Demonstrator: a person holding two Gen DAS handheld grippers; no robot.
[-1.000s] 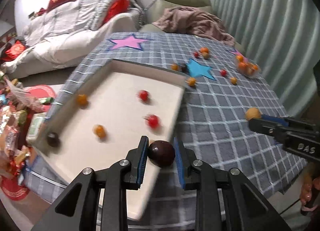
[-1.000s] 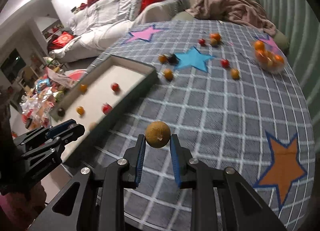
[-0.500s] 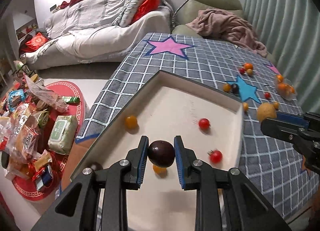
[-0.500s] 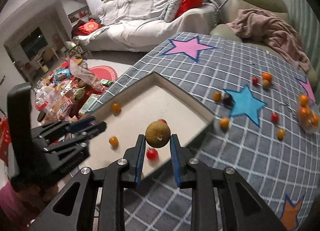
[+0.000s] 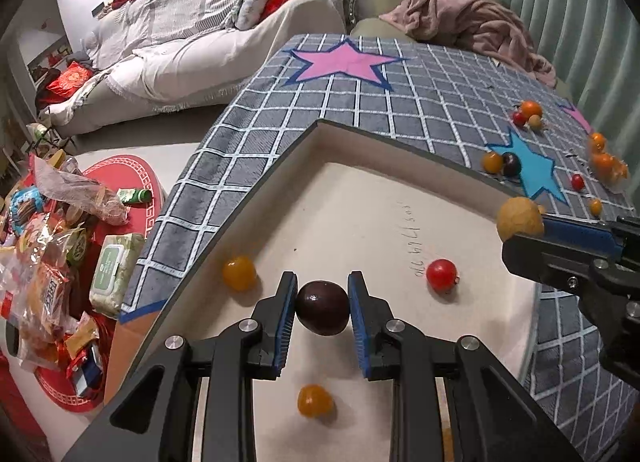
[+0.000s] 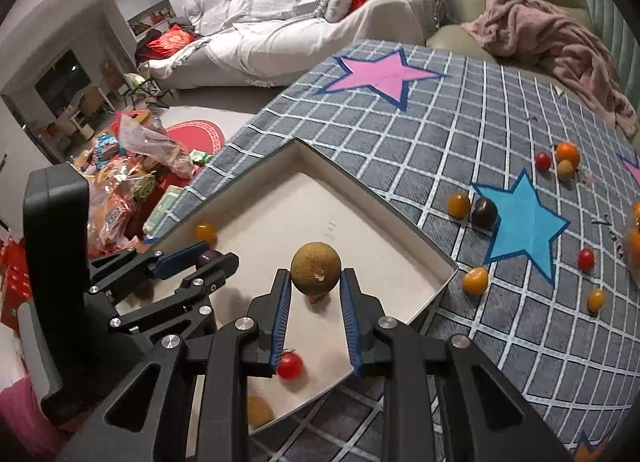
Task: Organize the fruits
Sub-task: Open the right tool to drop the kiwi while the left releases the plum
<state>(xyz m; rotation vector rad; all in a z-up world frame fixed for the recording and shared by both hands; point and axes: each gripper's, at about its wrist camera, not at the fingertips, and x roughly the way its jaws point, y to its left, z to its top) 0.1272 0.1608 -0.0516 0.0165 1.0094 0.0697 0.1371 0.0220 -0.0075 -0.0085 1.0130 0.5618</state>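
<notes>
Blue-padded left tongs (image 5: 322, 308) were clamped narrow on a dark plum (image 5: 322, 312) above the white tray (image 5: 384, 166); this view alone showed an orange fruit (image 5: 315, 401) beneath them. In the right wrist view, the right tongs (image 6: 314, 298) gripped a tan round fruit (image 6: 316, 268) over the tray (image 6: 372, 192); it half hid something below.

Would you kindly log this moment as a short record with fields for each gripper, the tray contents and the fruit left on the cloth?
left gripper: shut on dark plum, above the tray
right gripper: shut on tan round fruit, above the tray
tray: holds orange fruits and a red tomato
checked cloth: scattered orange, red and dark fruits remain
</notes>
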